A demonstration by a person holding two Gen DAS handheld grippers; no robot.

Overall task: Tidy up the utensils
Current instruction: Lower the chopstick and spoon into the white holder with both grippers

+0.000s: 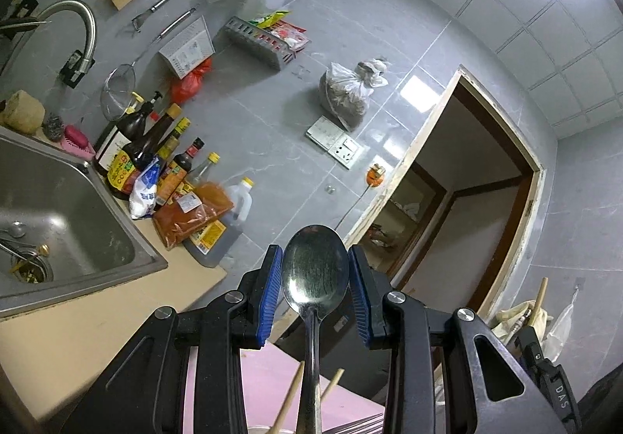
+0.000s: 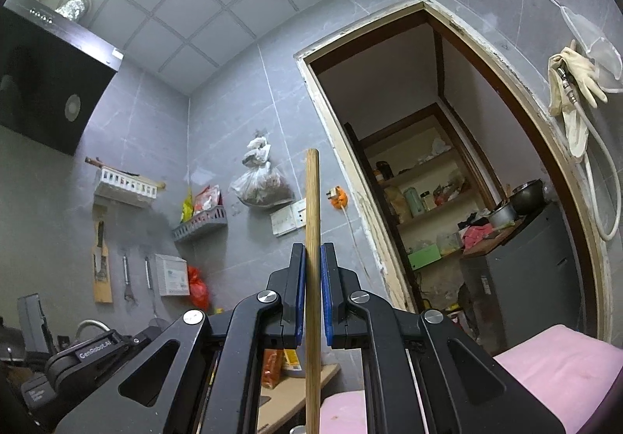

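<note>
In the left wrist view my left gripper [image 1: 315, 278] has a steel spoon [image 1: 314, 274] standing bowl-up between its blue pads [image 1: 269, 294]; the pads sit beside the bowl with small gaps, so the grip is unclear. Two wooden chopstick ends [image 1: 290, 401] poke up below it. In the right wrist view my right gripper [image 2: 311, 278] is shut on an upright wooden chopstick [image 2: 312, 224], its top well above the fingertips. Part of the left gripper [image 2: 89, 352] shows at the lower left there.
A steel sink [image 1: 58, 208] with a tap [image 1: 83, 29] lies left, sauce bottles [image 1: 155, 153] beside it on the beige counter [image 1: 78, 325]. Wall racks [image 1: 261, 41], hanging tools and a bag [image 1: 346, 91] are ahead. A doorway [image 2: 428, 161] opens right. A pink mat [image 2: 560, 364] lies below.
</note>
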